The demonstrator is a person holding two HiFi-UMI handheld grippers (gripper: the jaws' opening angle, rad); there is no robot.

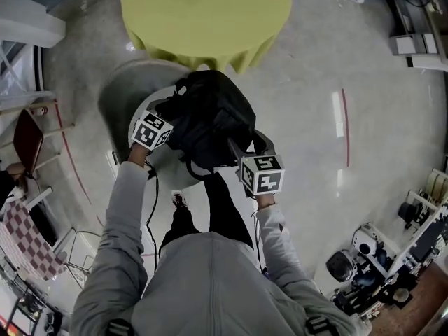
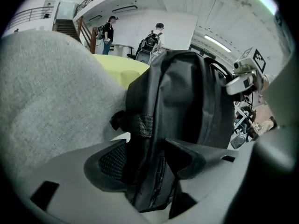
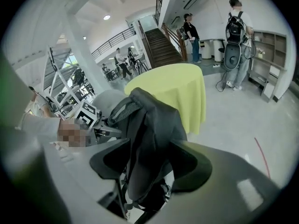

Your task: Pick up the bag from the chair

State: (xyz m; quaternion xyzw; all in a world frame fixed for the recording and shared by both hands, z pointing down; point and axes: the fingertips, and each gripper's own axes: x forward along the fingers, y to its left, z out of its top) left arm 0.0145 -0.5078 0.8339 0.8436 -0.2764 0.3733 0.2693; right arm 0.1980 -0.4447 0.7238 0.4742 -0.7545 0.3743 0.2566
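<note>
Smooth black bag (image 1: 210, 114) slumps on a rounded, nubbly grey chair (image 1: 119, 100); left hand-held gripper (image 2: 145, 144) and right hand-held gripper (image 3: 150, 143) straddle it, jaws wide.

a: how are the arms set?
b: both reach forward and down in grey sleeves, the left arm (image 1: 115, 222) and the right arm (image 1: 281, 240) near parallel, elbows slightly bent.
a: and the hands?
b: the left hand (image 1: 137, 157) grips just behind the left marker cube (image 1: 151, 132), and the right hand (image 1: 264, 200) just behind the right marker cube (image 1: 261, 173).
a: the left claw?
b: the left claw (image 2: 145, 146) tilts steeply down with its jaws wide apart, and the bag (image 2: 187, 97) stands between them, not pinched.
a: the right claw?
b: the right claw (image 3: 149, 146) has the same tilt and the same wide jaws round the bag. it faces the left claw from the bag's far side.
</note>
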